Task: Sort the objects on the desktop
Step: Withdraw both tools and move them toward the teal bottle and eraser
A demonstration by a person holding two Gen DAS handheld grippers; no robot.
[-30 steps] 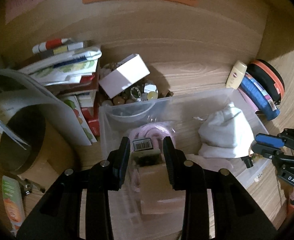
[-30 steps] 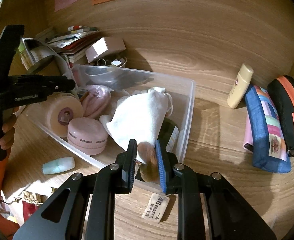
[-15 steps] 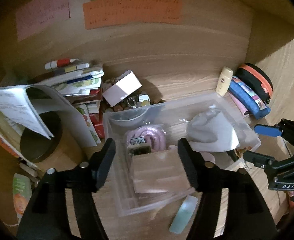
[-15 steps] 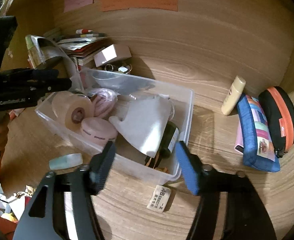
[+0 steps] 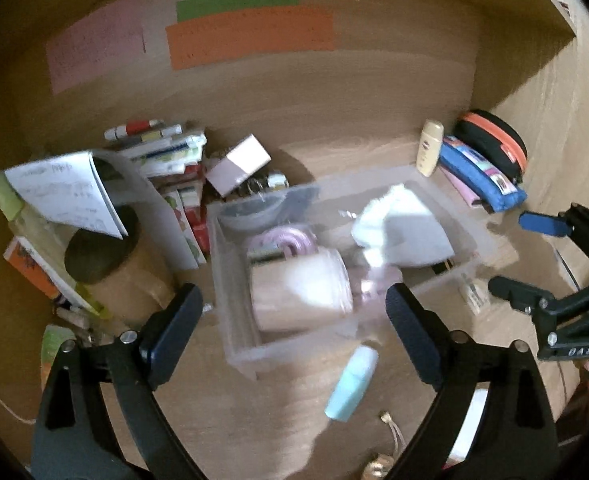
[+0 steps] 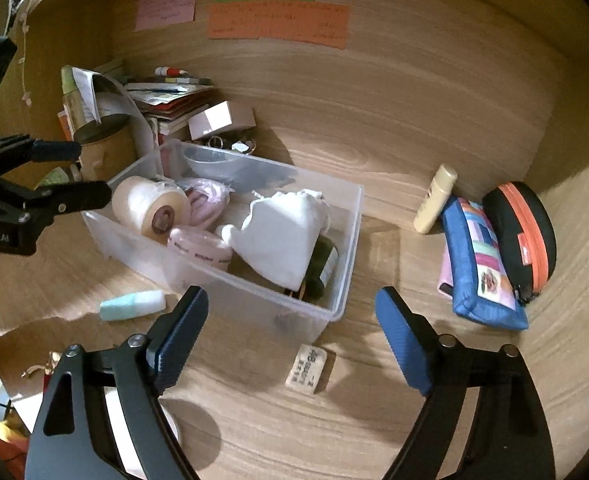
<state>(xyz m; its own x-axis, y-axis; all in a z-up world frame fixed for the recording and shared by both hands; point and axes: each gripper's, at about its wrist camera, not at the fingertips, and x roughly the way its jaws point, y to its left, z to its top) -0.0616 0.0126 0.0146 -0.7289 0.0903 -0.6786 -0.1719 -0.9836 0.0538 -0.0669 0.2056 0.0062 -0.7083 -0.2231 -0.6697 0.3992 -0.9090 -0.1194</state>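
Clearly both claws are empty: the left claw (image 5: 294, 316) and the right claw (image 6: 292, 316) each have their jaws opening wide, with nothing between the pads, and both hang above the near side of the clear plastic bin (image 6: 350, 216) on the wooden desk (image 6: 394, 132).

I would say the step in hand is picking the next loose thing to sort. To do it well, I would choose one target per claw and keep the two apart. The pale green tube (image 6: 132, 305) lies on the desk just beside the bin's near wall and looks the easiest for the left claw; it is round and may roll, so close across its middle. The small labelled eraser (image 6: 307, 368) lies flat near the right claw and would want a low, square approach.

Inside the bin sit a big roll of cream tape (image 6: 150, 208) lying on its side, a pink coiled thing (image 6: 208, 200) behind it, a pink round jar (image 6: 200, 248), a white drawstring pouch (image 6: 286, 236) leaning over a dark bottle (image 6: 324, 268), and a clear bowl (image 6: 214, 164) at the far end. The bin is getting crowded, so the free space looks to be at its right side.

Well apart to the right, a cream bottle (image 6: 434, 200), a blue pencil case (image 6: 482, 268) and a black and orange case (image 6: 522, 232) lean against the wall.
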